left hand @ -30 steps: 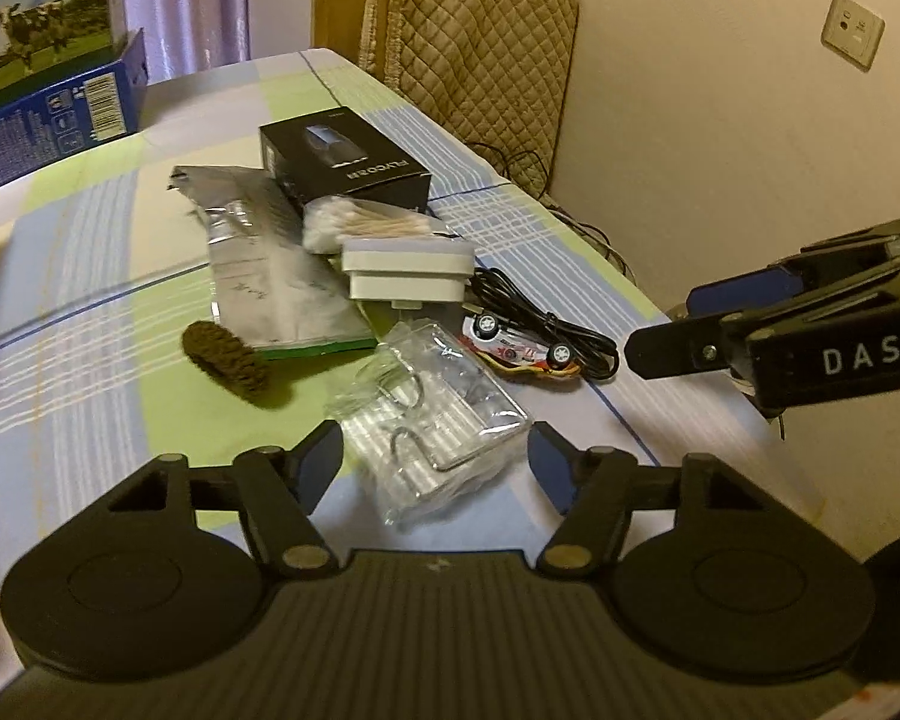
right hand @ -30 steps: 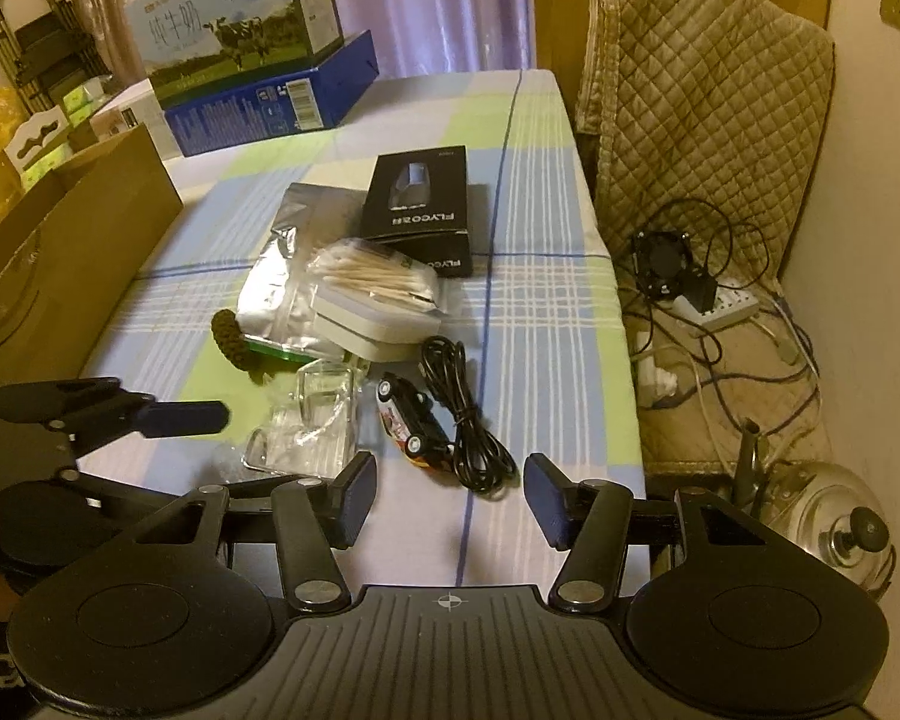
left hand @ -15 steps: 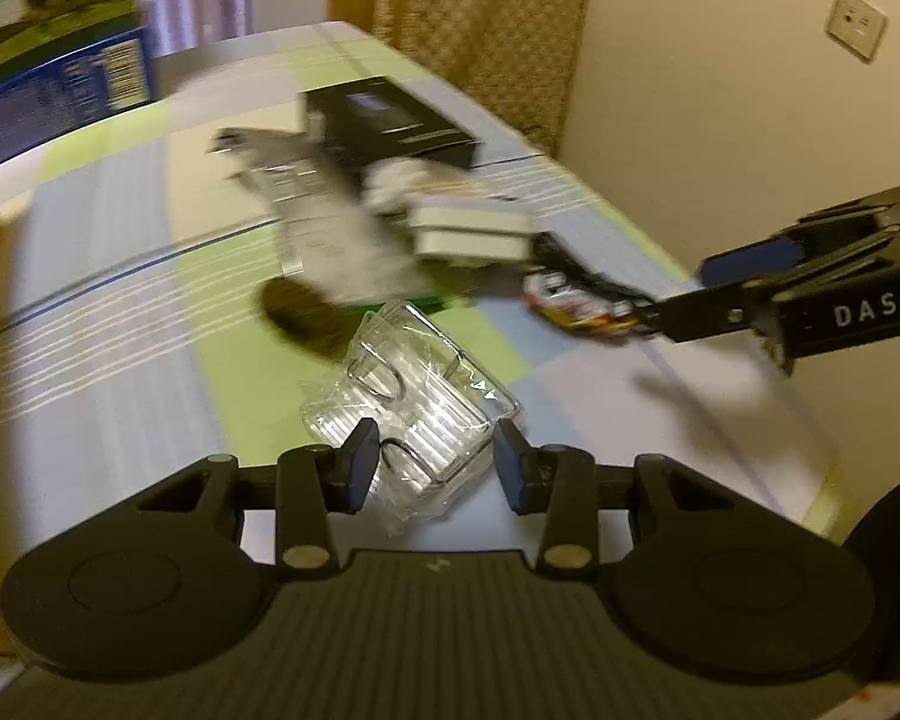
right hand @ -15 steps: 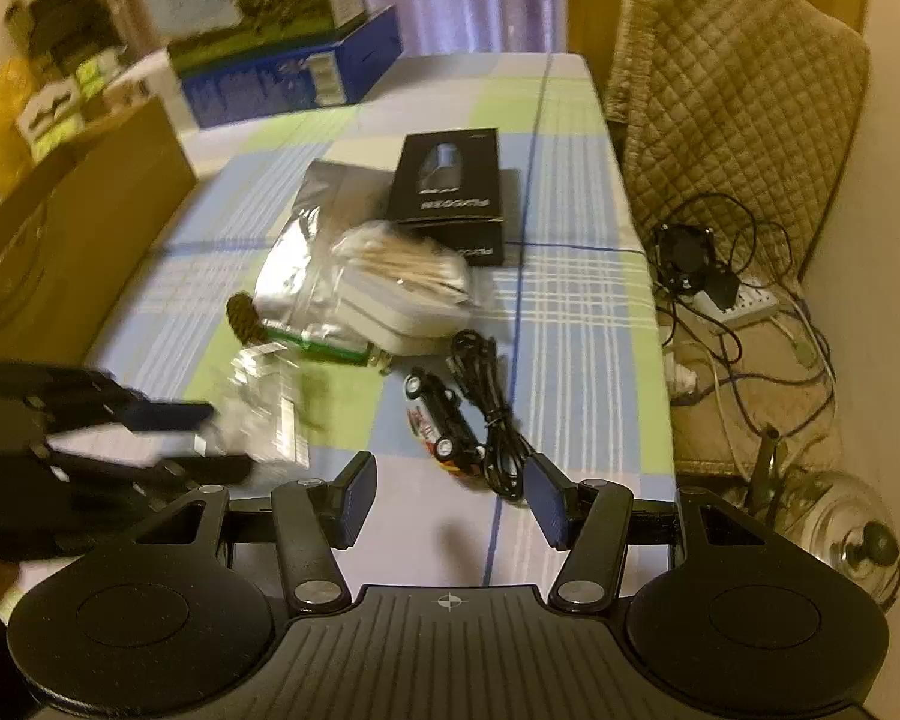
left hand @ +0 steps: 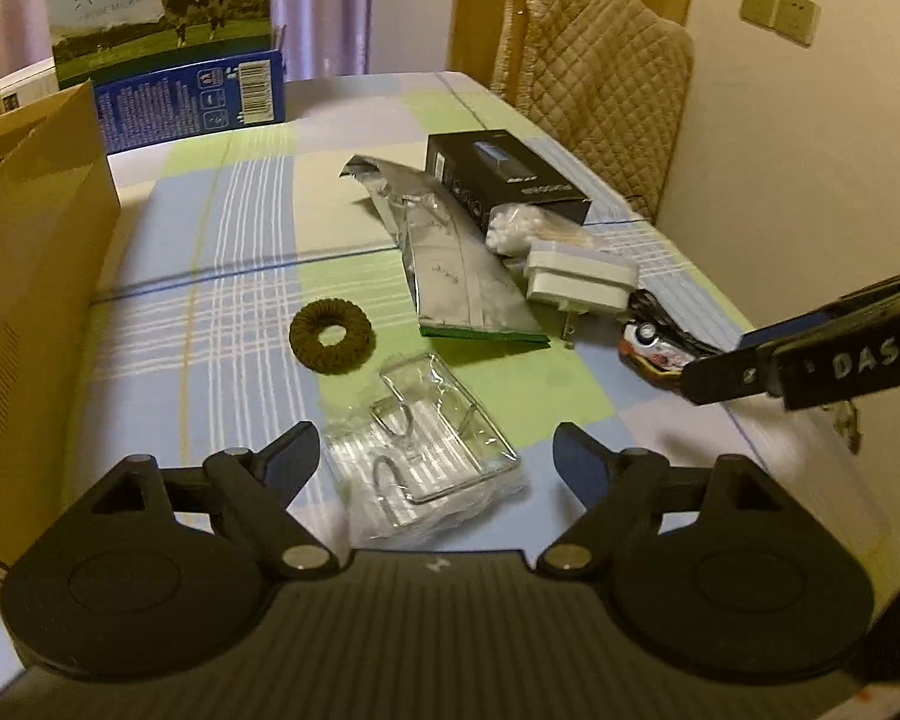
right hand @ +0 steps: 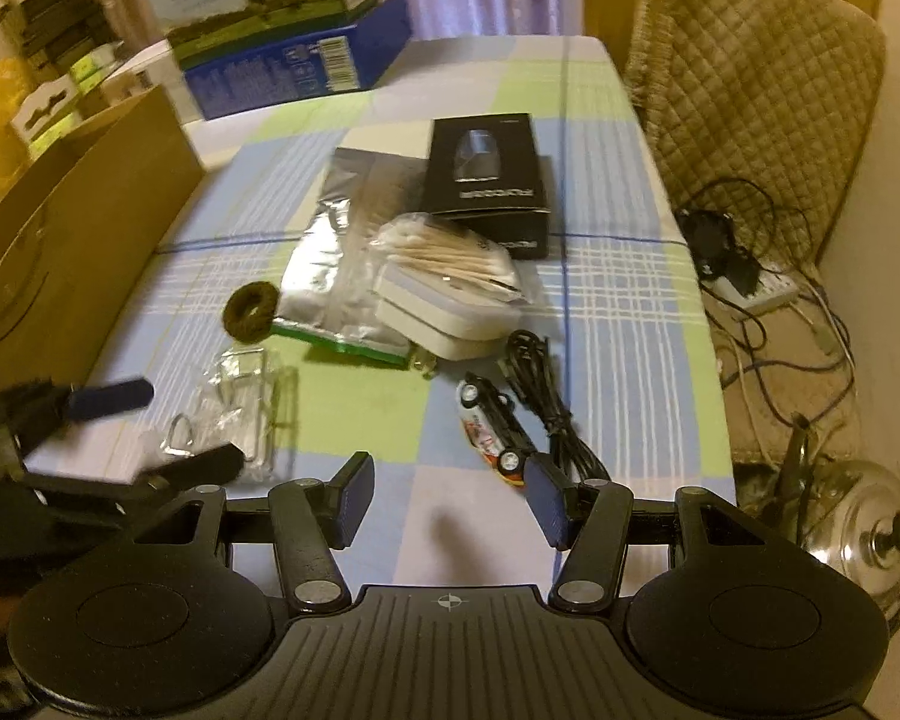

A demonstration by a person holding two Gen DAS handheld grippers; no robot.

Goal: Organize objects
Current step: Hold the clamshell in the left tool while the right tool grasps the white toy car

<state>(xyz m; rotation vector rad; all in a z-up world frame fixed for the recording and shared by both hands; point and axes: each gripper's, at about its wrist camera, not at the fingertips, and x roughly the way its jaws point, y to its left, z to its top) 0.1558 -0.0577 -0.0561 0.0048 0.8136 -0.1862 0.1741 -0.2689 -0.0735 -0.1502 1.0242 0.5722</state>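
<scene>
The left gripper [left hand: 435, 456] stands with jaws wide apart, holding nothing; the clear packet of wire hooks [left hand: 426, 456] lies flat on the table between its fingers. It looks light, crinkly and slippery, so pinching the packet's bunched near edge seems safest. The right gripper [right hand: 447, 495] is also spread and empty, the toy car [right hand: 489, 432] just ahead of its right finger. Open cloth lies leftward toward the cardboard box [left hand: 24, 276].
</scene>
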